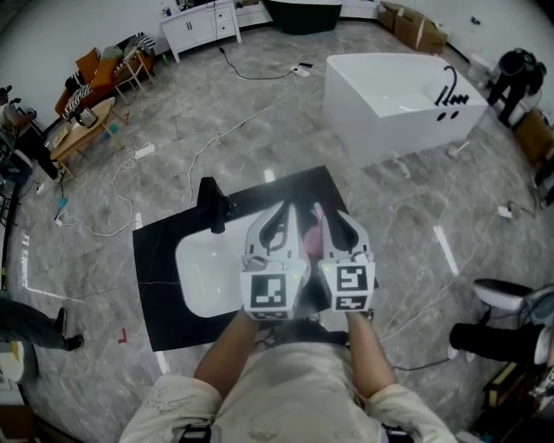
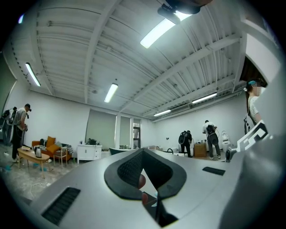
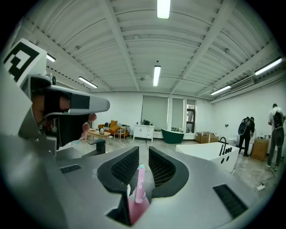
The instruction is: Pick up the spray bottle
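Over the sink [image 1: 201, 270], your right gripper [image 3: 143, 150] has its fingers [image 3: 125, 167] slightly spread around the pink bottle [image 3: 140, 184], not pinching it; your left gripper's [image 2: 143, 151] fingers are pressed together.

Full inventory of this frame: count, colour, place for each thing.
spray bottle: 1, pink, between the jaws of the right gripper
countertop: 1, black, directly below
sink: 1, white, set in the countertop
faucet: 1, black, at the sink's far left corner
bathtub: 1, white, floor, far right
cabinet: 1, white, far wall
left gripper: 1, grey, jaws together
right gripper: 1, grey, jaws slightly apart, not pressing the bottle
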`<state>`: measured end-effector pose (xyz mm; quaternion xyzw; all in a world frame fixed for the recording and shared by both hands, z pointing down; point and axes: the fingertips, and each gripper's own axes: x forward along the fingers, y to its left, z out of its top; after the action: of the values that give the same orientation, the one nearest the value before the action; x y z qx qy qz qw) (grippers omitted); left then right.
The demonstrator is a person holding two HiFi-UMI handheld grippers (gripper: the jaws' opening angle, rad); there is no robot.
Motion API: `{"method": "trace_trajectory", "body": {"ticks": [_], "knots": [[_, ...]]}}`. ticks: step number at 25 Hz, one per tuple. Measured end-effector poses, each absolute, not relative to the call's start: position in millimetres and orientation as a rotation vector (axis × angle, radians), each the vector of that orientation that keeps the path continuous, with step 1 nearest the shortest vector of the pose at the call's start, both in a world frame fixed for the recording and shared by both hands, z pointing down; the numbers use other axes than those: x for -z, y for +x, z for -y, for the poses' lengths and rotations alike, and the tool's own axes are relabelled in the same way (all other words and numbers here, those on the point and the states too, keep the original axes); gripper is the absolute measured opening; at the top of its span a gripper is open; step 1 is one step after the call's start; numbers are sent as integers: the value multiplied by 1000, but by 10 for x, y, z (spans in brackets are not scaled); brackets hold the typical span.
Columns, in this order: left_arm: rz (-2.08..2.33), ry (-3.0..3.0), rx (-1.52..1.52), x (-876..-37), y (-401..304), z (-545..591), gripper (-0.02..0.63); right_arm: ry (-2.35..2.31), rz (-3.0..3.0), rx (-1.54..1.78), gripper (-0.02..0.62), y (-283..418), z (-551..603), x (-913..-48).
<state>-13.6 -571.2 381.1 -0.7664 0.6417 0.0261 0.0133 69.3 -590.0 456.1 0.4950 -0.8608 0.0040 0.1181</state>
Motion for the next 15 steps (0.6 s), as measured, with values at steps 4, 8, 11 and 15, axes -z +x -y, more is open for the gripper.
{"method": "trace_trajectory", "body": {"ticks": [4, 8, 11, 15], "knots": [[-2031, -2369, -64, -3845, -161, 5783, 2, 1382, 2504, -49, 87, 650, 5976, -4775], [-2048, -2354, -61, -3845, -164, 5849, 2, 1325, 2484, -93, 124, 635, 6022, -5011], [-2040, -2340, -62, -3819, -146, 5891, 2, 1295, 2475, -113, 142, 639, 6057, -5148], [-2056, -2331, -77, -3819, -139, 5932, 2, 1226, 2456, -132, 180, 583, 6086, -5342]]}}
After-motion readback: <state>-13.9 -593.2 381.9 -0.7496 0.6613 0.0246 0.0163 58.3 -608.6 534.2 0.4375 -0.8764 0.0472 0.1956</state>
